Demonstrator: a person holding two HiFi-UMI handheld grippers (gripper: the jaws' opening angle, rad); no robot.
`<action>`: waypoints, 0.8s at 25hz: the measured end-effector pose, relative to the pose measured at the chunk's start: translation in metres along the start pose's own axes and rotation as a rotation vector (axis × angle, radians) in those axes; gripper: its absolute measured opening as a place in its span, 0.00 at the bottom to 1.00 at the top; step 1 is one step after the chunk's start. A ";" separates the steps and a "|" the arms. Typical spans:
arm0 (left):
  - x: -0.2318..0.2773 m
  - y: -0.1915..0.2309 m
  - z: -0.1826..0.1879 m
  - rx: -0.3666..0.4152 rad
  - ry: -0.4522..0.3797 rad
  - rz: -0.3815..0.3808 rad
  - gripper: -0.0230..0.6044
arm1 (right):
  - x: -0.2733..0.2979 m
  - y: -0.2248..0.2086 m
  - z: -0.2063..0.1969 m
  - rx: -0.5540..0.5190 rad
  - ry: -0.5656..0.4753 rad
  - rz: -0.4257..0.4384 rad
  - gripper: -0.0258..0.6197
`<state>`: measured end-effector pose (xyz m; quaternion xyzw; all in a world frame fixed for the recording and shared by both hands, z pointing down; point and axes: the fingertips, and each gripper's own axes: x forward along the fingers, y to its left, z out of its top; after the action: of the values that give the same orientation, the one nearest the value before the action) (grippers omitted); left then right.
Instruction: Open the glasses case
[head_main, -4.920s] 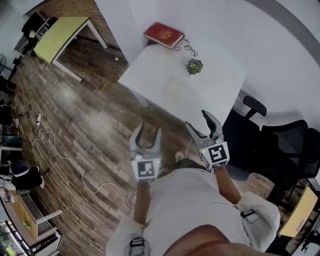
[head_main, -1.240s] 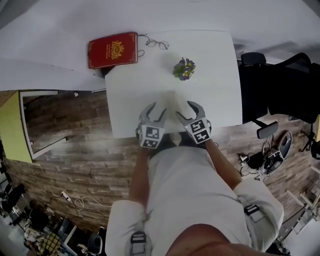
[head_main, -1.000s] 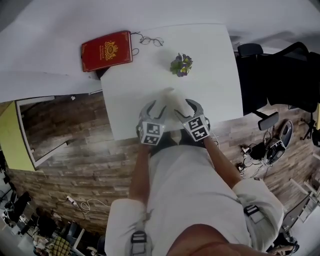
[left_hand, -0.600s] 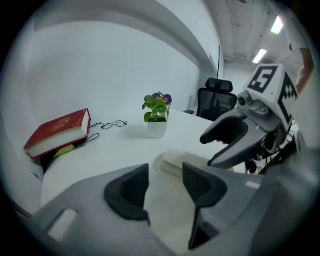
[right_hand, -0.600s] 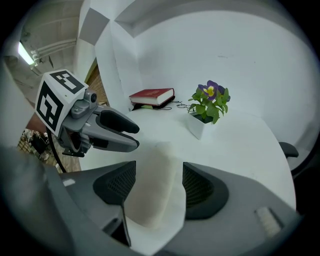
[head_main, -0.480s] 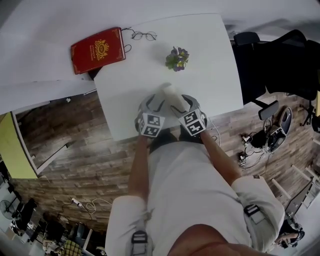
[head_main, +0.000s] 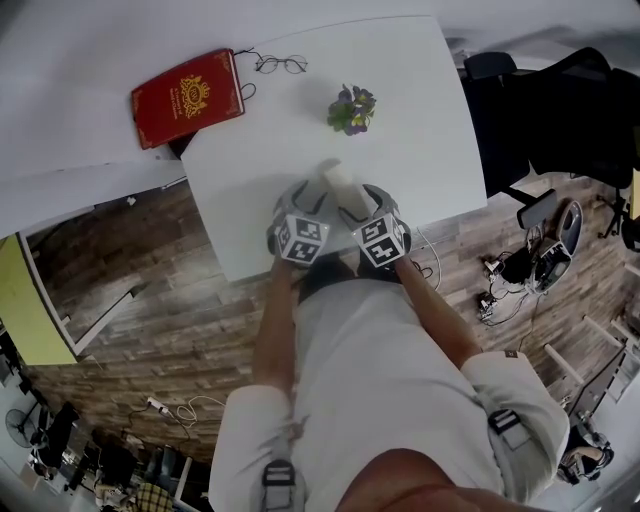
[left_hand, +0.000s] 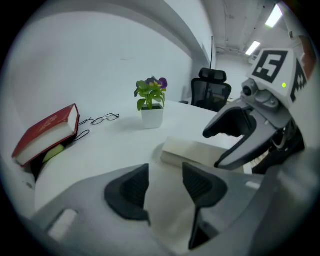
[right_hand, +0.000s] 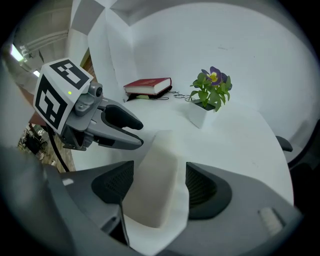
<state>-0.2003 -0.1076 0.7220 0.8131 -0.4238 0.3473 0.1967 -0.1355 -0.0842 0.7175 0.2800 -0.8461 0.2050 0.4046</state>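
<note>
Cream-coloured oblong glasses case (head_main: 337, 186) is lying flat on the white rectangular table (head_main: 430, 130), close to the near edge right in front of the person, and it looks shut to me. The right gripper (head_main: 366, 204) has the case's near end sitting between its dark ribbed pads, which are closed in against both long sides, so I'd call that a grip. The left gripper (head_main: 304, 200) is just beside it on the other side, its jaws only a narrow gap apart. The case's side lies just past their tips, and I can't see anything actually caught between them.

Further back on the table there's a little green plant with purple flowers in a white pot (head_main: 350, 108). A pair of thin wire-rimmed glasses (head_main: 280, 64) sits at the far edge, well apart from the case. Next to those is a red hardcover book with a gold emblem (head_main: 187, 96). A black office chair (head_main: 560, 110) stands off the table's right side, over brown wood-plank floor (head_main: 150, 300).
</note>
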 end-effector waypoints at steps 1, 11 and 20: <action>0.001 0.000 -0.001 0.004 0.005 -0.003 0.38 | 0.001 0.001 -0.001 0.001 0.005 -0.002 0.53; 0.010 -0.003 -0.001 0.032 0.022 -0.015 0.38 | 0.007 0.004 -0.010 0.008 0.045 -0.033 0.67; 0.015 -0.004 -0.002 0.043 0.026 -0.025 0.38 | 0.017 0.007 -0.020 0.026 0.090 -0.026 0.68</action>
<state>-0.1921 -0.1127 0.7338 0.8179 -0.4034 0.3642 0.1889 -0.1379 -0.0727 0.7418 0.2870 -0.8206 0.2230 0.4410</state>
